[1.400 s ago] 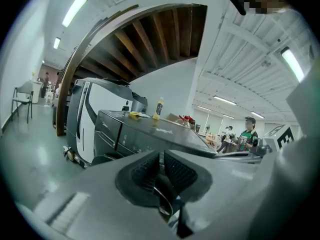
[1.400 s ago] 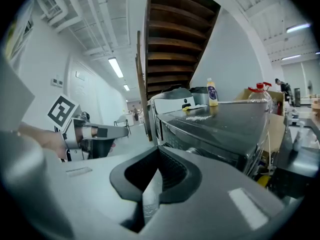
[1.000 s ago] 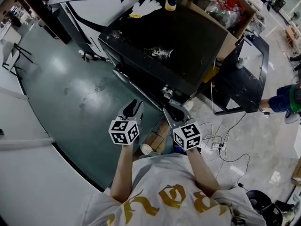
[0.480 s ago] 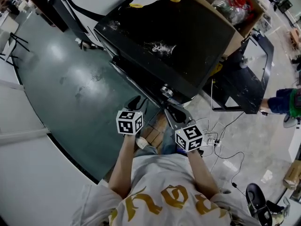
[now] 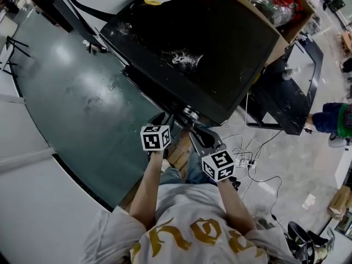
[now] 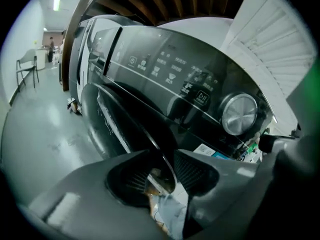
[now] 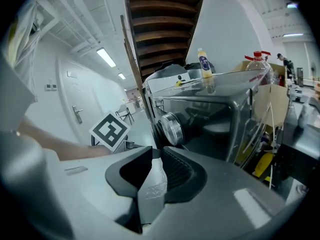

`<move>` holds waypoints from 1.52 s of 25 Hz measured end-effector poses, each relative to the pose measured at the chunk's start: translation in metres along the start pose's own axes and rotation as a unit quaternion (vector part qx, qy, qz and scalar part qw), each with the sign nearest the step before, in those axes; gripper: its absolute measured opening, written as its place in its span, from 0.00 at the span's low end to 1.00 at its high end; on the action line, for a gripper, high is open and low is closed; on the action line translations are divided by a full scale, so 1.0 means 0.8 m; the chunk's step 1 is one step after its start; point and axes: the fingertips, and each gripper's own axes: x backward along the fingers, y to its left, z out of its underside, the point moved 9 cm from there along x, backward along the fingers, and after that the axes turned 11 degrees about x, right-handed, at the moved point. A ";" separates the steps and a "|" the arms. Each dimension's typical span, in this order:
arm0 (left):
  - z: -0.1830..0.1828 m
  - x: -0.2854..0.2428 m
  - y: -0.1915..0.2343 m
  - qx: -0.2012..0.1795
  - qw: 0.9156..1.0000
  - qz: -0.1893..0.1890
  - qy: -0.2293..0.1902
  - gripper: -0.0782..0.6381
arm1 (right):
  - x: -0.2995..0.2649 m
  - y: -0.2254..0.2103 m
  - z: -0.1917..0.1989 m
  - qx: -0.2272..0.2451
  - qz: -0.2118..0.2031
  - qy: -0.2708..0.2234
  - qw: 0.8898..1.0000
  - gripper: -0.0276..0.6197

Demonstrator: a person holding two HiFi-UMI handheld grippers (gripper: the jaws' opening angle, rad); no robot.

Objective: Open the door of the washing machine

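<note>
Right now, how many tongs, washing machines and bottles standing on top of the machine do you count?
Tongs: 2, the left tongs and the right tongs
Washing machine: 1
Bottle standing on its top: 1
Total: 4

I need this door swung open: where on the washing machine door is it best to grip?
Probably the door's thin curved rim, the one edge standing proud. Come edge-on from the front, fingers either side of it, as the left gripper sits now.
</note>
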 end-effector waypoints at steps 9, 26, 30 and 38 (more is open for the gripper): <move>0.010 -0.022 0.008 0.090 0.995 -0.026 -0.027 0.39 | -0.003 -0.019 0.009 -0.019 -0.004 0.000 1.000 0.18; 0.012 -0.040 0.014 0.121 0.992 -0.036 -0.010 0.41 | 0.001 -0.016 0.002 -0.014 -0.015 -0.010 1.000 0.15; 0.014 -0.039 0.016 0.120 0.992 -0.035 -0.006 0.41 | 0.002 -0.011 -0.001 -0.008 -0.013 -0.011 1.000 0.15; 0.015 -0.040 0.020 0.116 0.993 -0.023 -0.004 0.42 | 0.000 -0.001 -0.006 -0.001 -0.012 -0.014 1.000 0.15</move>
